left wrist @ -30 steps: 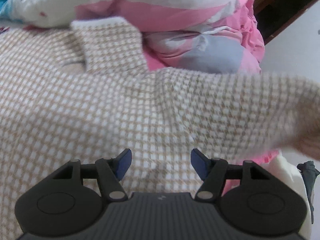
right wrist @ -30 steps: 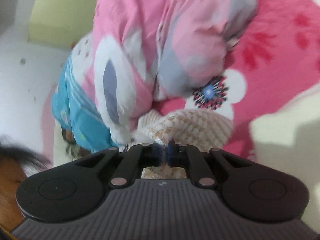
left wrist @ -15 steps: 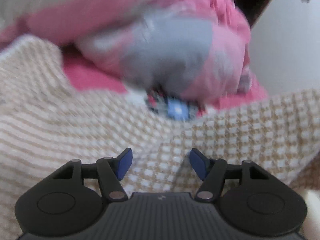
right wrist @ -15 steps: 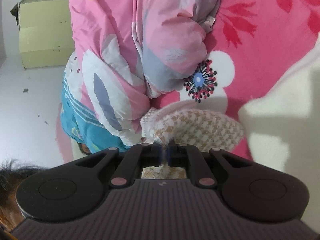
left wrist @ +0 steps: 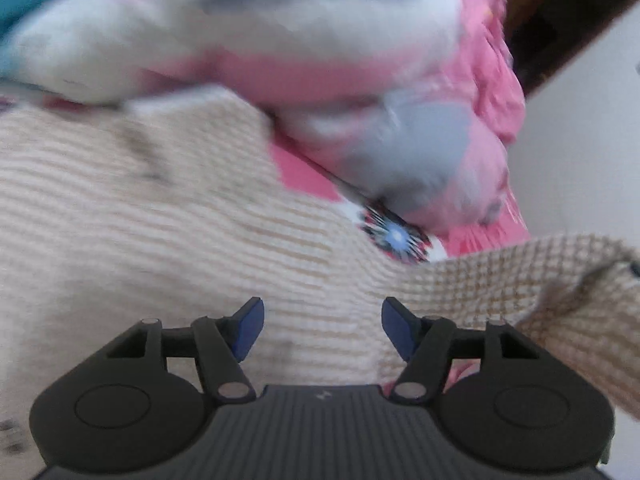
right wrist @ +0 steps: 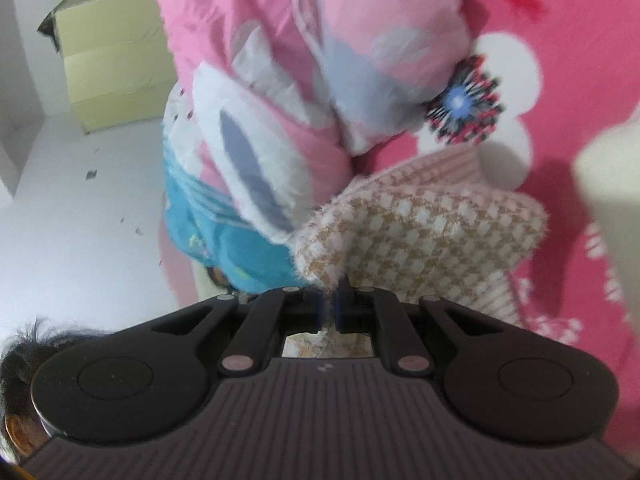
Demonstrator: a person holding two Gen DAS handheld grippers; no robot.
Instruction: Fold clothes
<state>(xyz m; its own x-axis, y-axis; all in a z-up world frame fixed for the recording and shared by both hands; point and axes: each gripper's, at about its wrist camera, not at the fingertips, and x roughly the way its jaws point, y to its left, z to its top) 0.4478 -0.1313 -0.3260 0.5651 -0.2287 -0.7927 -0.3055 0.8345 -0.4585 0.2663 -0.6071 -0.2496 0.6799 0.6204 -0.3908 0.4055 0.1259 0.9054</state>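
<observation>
The sweater (left wrist: 168, 216), beige-and-white check knit, lies spread on the bed's pink sheet (right wrist: 580, 52), filling the left view from 9 o'clock to 3 o'clock; one part of it stretches off toward 3 o'clock. The left claw (left wrist: 323, 328) hangs just above the knit with its blue pads (left wrist: 250, 326) wide apart and nothing between them. The right claw (right wrist: 329, 306) is pinched tight on a bunched part of the sweater (right wrist: 420, 232), which fans out toward 1 o'clock. A pink, white and grey quilt (right wrist: 280, 80) is heaped beyond at 12 o'clock, with a pale yellow box (right wrist: 112, 52) at 10 o'clock on the floor.
</observation>
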